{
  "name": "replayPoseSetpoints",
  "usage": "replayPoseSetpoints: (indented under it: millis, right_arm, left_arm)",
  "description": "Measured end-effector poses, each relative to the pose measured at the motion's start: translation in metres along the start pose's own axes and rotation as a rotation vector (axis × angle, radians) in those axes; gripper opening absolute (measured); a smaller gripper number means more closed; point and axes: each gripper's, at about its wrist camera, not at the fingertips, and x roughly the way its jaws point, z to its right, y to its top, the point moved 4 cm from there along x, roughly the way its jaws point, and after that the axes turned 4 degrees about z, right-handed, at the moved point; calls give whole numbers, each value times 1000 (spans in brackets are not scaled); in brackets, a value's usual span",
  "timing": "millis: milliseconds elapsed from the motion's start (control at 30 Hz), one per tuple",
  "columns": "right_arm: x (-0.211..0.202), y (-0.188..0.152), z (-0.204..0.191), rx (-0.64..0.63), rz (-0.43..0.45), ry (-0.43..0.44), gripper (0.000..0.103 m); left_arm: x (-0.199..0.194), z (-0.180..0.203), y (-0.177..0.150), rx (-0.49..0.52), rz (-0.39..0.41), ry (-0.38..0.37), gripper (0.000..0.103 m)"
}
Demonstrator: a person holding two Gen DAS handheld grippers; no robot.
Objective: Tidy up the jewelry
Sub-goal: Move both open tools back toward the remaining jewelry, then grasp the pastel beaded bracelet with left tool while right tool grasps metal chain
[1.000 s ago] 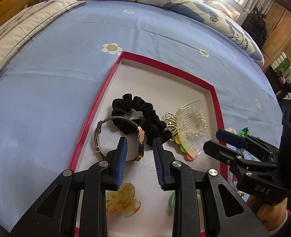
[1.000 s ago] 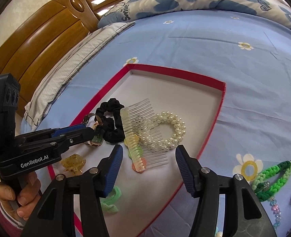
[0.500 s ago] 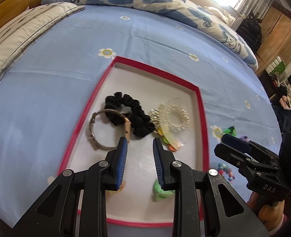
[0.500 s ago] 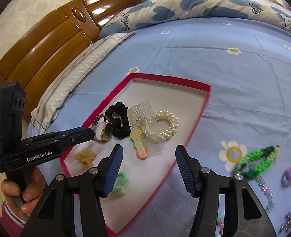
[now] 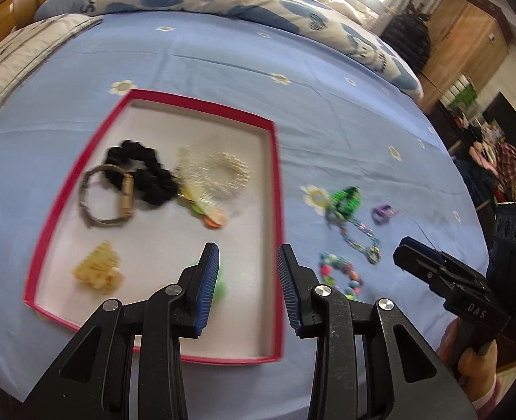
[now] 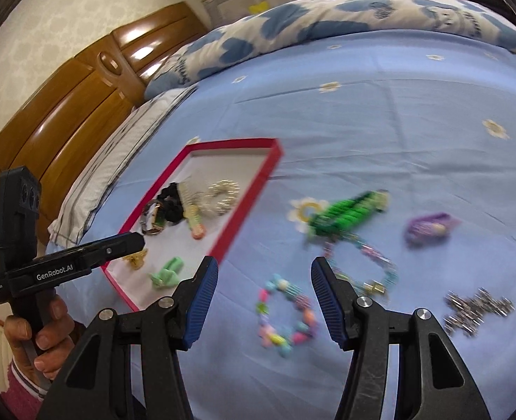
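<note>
Blue bedsheet (image 6: 380, 112) filled both views, with the red tray (image 5: 275, 189) at left of frame. A second before, my left gripper (image 5: 247, 288) hung low over the watch (image 5: 107, 197) with its jaws narrow; by this moment it had lifted back and its jaws stood spread and empty. My right gripper (image 6: 264, 302), also spread and empty, had swung off the tray toward the loose pieces at lower right of its view: bead bracelet (image 6: 285, 315) between its fingers, green braid (image 6: 345, 211), purple clip (image 6: 429, 227), silver chain (image 6: 478, 311). I judged the tray's items settled, and the bracelet next.
</note>
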Motion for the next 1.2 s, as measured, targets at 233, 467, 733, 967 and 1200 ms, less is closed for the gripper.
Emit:
replayPoseSetpoints:
  millis: [233, 467, 733, 967, 1200]
  right_arm:
    - [-36, -19, 49, 76, 36, -92, 59]
    - [-63, -43, 91, 153, 53, -155, 60]
    - [-66, -49, 112, 143, 65, -220, 72]
    - [-47, -44, 132, 99, 39, -270, 75]
    - [-18, -38, 144, 18, -15, -316, 77]
  left_arm:
    - [10, 37, -14, 57, -37, -49, 33]
    - [24, 76, -31, 120, -83, -90, 33]
    - [49, 103, -48, 201, -129, -74, 40]
    - [81, 106, -51, 221, -183, -51, 53]
    - [95, 111, -49, 261, -185, -28, 54]
